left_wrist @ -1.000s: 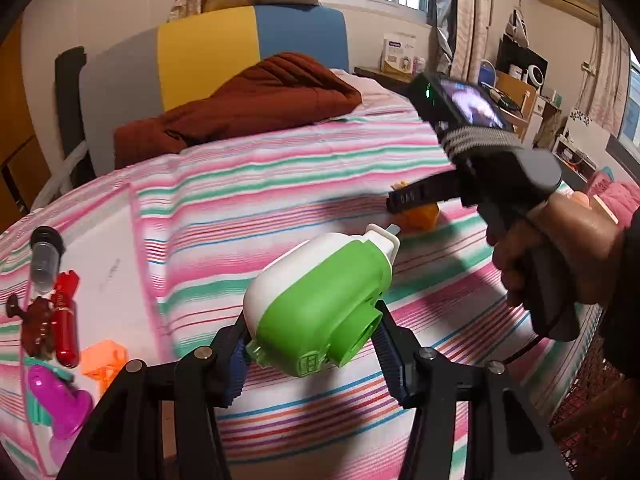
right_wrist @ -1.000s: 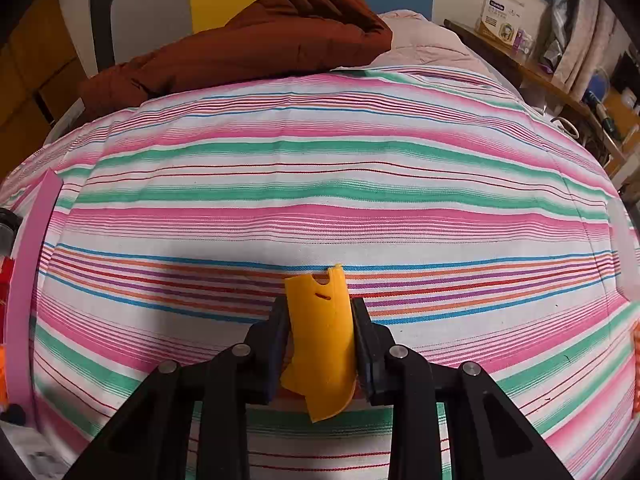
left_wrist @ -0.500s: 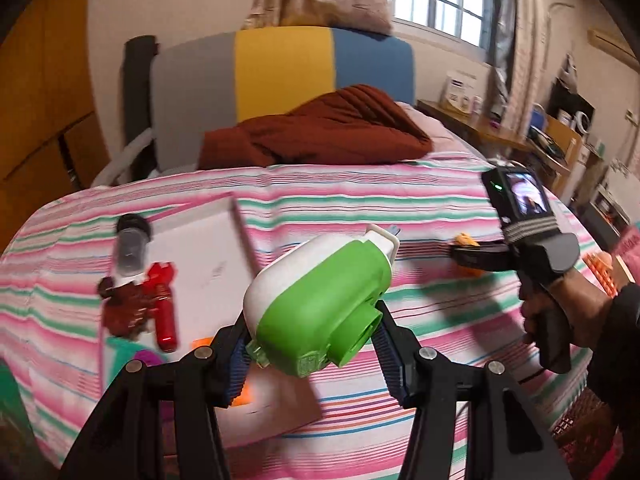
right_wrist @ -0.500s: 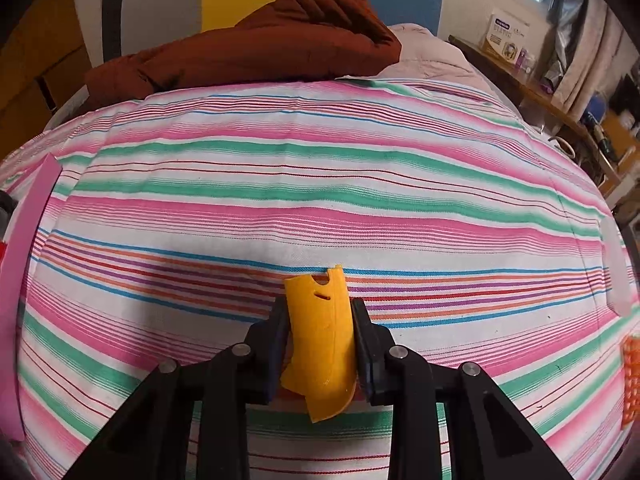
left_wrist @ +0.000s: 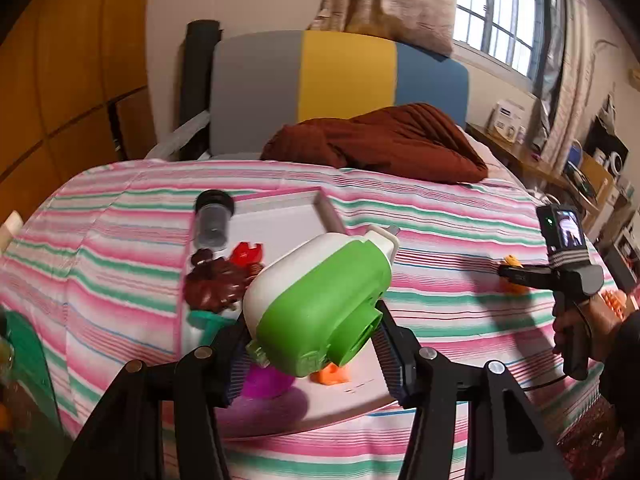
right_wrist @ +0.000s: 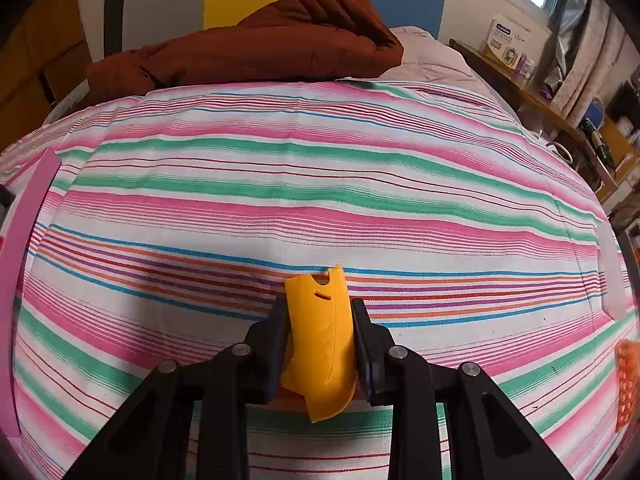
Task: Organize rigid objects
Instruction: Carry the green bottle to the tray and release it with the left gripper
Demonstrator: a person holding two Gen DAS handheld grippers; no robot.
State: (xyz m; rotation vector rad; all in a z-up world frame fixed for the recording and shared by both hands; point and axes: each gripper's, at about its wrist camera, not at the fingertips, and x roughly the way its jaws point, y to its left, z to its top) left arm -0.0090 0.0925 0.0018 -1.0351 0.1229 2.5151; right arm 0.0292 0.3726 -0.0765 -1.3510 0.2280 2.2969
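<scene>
Evidently the green-and-white toy (left_wrist: 320,304) hung over the pink tray (left_wrist: 280,216), pinched in my left hand-held gripper (left_wrist: 312,344) for sorting; my right hand-held gripper (right_wrist: 320,340) clamped a yellow piece (right_wrist: 320,344) above the striped bed (right_wrist: 320,184), waiting.

Striped bed (right_wrist: 320,168), barred window (left_wrist: 492,16), perhaps daylight.

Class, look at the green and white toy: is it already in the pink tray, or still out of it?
Out. The left gripper holds the green and white toy up above the pink tray, whose other toys lie beneath it.
</scene>
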